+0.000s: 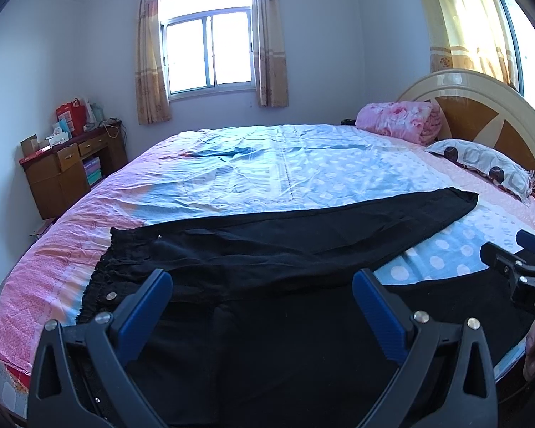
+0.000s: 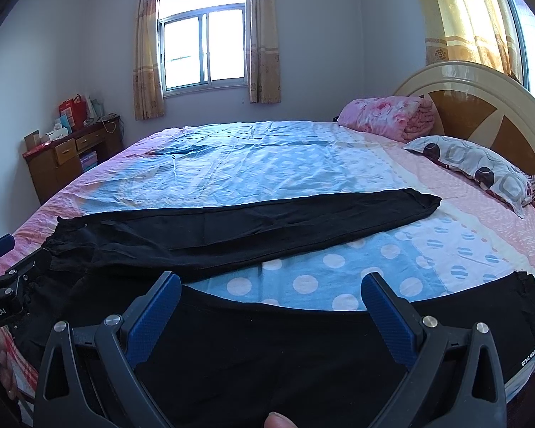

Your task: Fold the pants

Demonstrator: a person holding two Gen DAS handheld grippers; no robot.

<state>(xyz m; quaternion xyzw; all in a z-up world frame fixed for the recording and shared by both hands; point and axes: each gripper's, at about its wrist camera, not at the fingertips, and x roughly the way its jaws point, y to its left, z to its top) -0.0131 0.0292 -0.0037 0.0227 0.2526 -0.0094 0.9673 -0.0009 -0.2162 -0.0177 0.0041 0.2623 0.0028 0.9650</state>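
Black pants [image 1: 267,249] spread flat on the bed [image 1: 267,164].
We hold our left claw [image 1: 262,281] and right claw [image 2: 271,285] apart above them, gripping nothing.

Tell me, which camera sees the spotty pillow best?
The right wrist view: the pillow lies whole and large beside the headboard. The left wrist view shows the pillow too, but smaller and squeezed toward the picture's edge.

Left gripper [image 1: 262,285] and right gripper [image 2: 271,290] both hover level, jaws spread wide.
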